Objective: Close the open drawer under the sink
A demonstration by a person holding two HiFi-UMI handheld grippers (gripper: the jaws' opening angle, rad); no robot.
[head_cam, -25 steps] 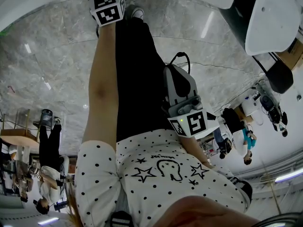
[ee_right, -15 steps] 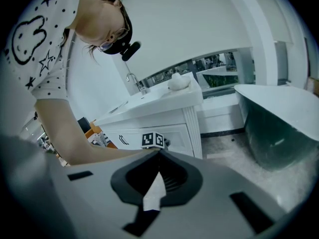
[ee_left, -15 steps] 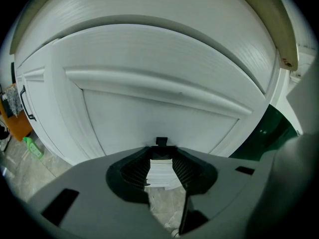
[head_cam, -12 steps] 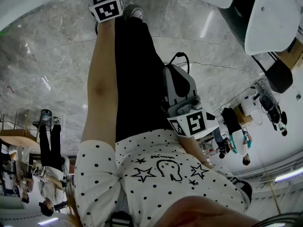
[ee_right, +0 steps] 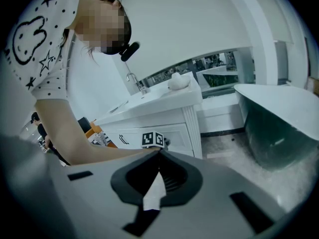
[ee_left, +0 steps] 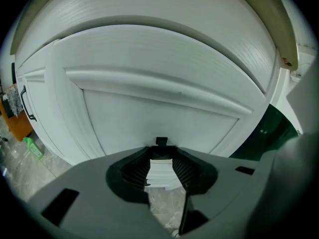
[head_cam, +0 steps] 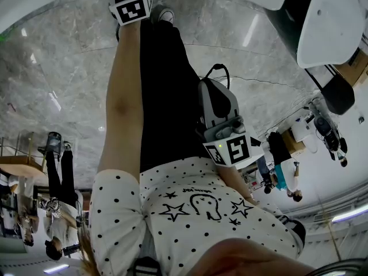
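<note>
Up close: left claw (head_cam: pixel 129 3) at the white drawer (ee_left: pixel 149 103), right claw (head_cam: pixel 221 122) hanging back

Head view: looking steeply down a person's body. A white shirt (head_cam: pixel 190 211) with black dots and stars fills the bottom, with dark trousers below it over a grey marble floor (head_cam: pixel 57 68). The left claw is at the end of an outstretched bare arm, at the very top edge. The right claw sits near the person's hip, well apart from the left. A white bathtub (head_cam: pixel 333 16) is at the upper right.

Left gripper view: the drawer's white panelled front fills almost the whole view, right in front of the claw tips. The jaws stand a narrow gap apart with nothing between them; white panel and a bit of floor show through the gap. How far the drawer stands out cannot be told.

Right gripper view: this claw's jaws are pressed together and hold nothing. Beyond them stands the white table (ee_right: pixel 164 96) with the sink and a tap (ee_right: pixel 133 81). The left claw is against the drawer front below it. The bathtub is on the right.
</note>
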